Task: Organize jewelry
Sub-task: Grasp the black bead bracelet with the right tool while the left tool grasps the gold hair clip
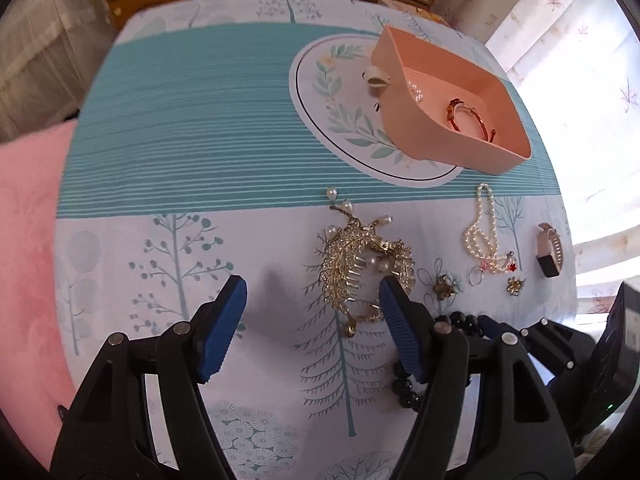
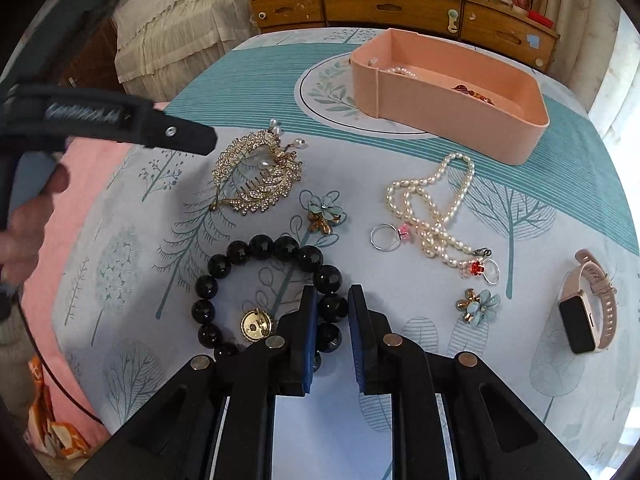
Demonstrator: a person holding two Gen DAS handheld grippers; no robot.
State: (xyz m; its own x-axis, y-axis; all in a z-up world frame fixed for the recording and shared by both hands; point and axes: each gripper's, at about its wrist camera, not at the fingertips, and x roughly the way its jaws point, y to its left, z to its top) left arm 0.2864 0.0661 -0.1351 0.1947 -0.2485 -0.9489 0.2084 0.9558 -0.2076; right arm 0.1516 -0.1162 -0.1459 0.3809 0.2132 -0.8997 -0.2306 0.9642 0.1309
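Note:
My right gripper (image 2: 333, 292) is shut on one bead of the black bead bracelet (image 2: 260, 248), which lies on the patterned tablecloth. A round gold brooch (image 2: 255, 325) rests inside the bracelet's loop. My left gripper (image 1: 311, 282) is open and points down over the gold leaf hair comb (image 1: 360, 268). Its right fingertip is at the comb's edge, and nothing is gripped. The pink tray (image 2: 440, 120) stands at the back right. In it lie an amber bracelet (image 1: 470, 116) and some pearls.
Loose on the cloth are a pearl necklace (image 2: 432, 208), two rings (image 2: 386, 236), two blue flower earrings (image 2: 324, 212), and a pink watch (image 2: 588, 308). A shell ring (image 1: 376, 76) lies beside the tray. A wooden dresser (image 2: 392, 8) stands behind the table.

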